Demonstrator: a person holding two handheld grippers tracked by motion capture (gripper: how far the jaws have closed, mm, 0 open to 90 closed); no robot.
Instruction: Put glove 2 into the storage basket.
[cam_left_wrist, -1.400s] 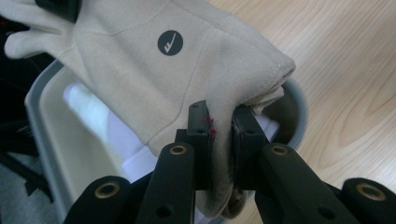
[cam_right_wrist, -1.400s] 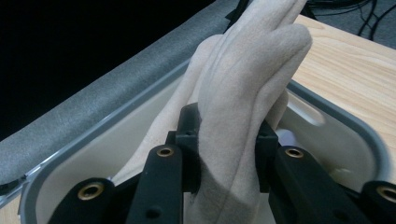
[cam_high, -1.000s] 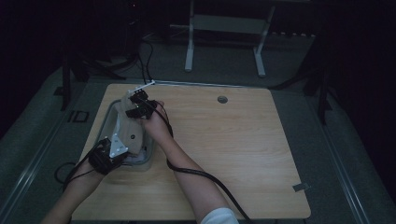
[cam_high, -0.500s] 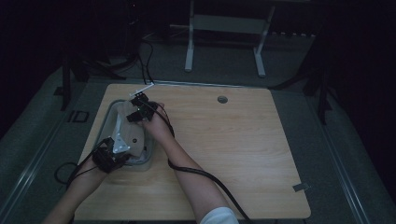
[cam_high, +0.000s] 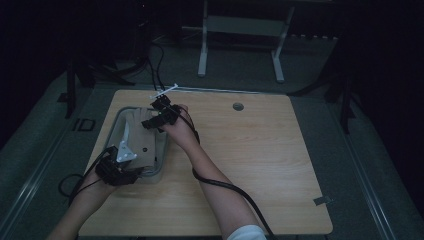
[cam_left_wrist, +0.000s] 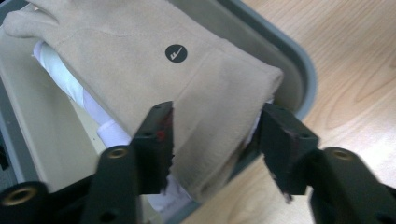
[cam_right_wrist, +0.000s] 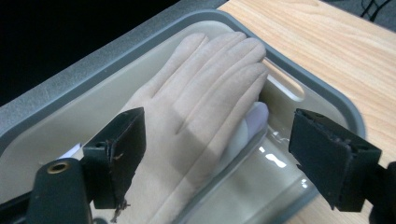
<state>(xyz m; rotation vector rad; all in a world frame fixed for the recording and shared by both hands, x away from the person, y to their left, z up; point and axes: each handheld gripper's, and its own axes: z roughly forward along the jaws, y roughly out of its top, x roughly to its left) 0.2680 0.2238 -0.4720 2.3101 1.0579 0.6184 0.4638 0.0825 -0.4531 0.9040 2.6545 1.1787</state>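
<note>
Suede glove (cam_left_wrist: 140, 70) lies flat in the grey bin (cam_high: 120, 117) at the desk's (cam_high: 260, 160) left, over something white. Both tools have just been opening: left tool (cam_left_wrist: 215, 144) straddles the cuff loosely, right tool (cam_right_wrist: 217, 154) gapes above the fingers, likely releasing it.

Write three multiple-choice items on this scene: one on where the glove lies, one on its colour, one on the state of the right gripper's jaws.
1. Where does the glove lie?
A. in the grey tray
B. on the bare table
C. on the floor

2. What colour is the glove?
A. blue
B. beige
C. black

3. How do the right gripper jaws stand?
A. shut on the glove
B. shut on the tray's rim
C. open

Answers:
1 A, the tray's rim runs round the glove in both gripper views.
2 B, its suede-like surface is pale tan.
3 C, the jaws have just been opening and stand wide apart above the glove's fingers, pressing on nothing.
</note>
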